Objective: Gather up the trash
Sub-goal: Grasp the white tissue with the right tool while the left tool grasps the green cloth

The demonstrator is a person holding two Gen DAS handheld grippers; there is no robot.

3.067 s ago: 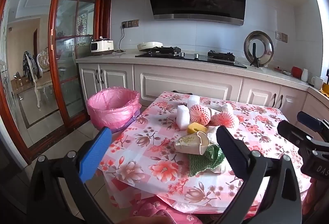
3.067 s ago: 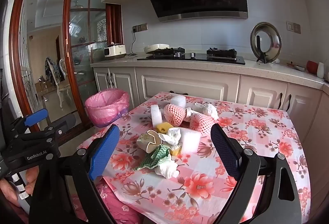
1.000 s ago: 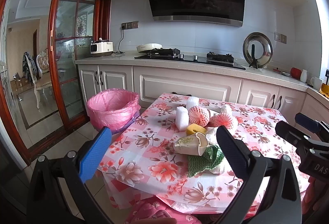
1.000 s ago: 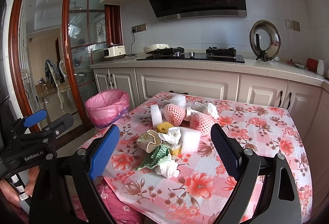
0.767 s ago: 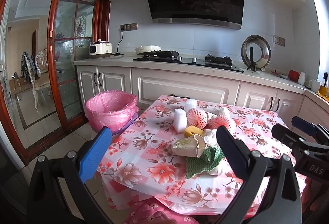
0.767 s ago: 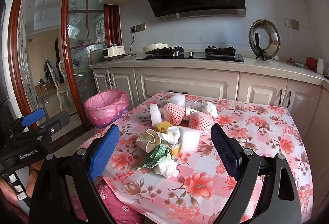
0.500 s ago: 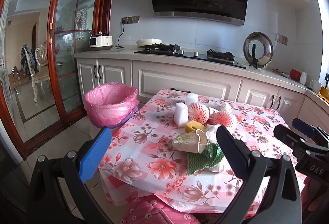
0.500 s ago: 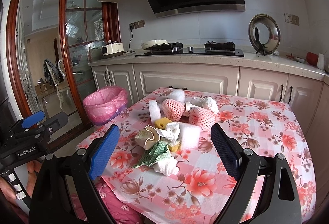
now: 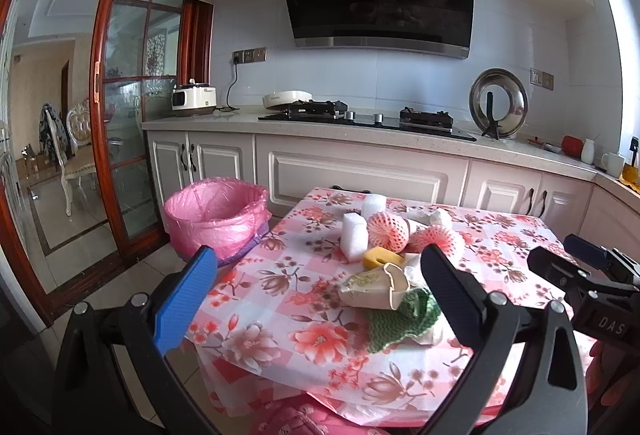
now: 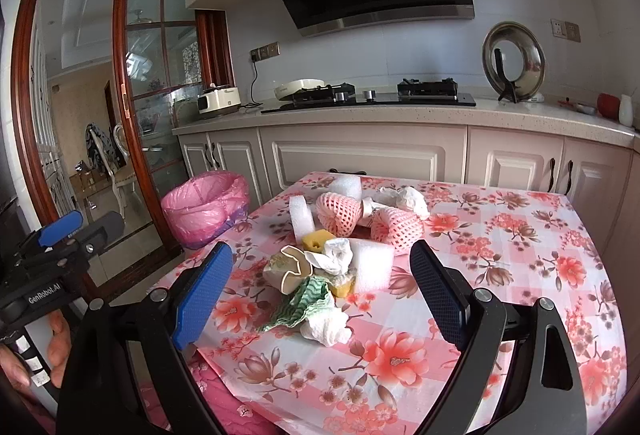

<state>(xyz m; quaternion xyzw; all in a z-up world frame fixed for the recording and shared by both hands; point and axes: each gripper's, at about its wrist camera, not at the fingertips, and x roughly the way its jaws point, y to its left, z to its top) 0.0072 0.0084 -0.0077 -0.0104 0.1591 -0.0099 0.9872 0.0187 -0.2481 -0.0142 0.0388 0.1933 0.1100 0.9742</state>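
we hold our left claw [image 9: 316, 283] and right claw [image 10: 322, 275] wide open and empty, the trash pile [image 10: 340, 243] on the counter [image 10: 500, 235] just ahead, the bin [image 9: 216, 215] beyond to the left.

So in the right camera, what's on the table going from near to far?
Crumpled white tissue → green cloth → broken cup → yellow sponge → pink net wrap → white foam roll.
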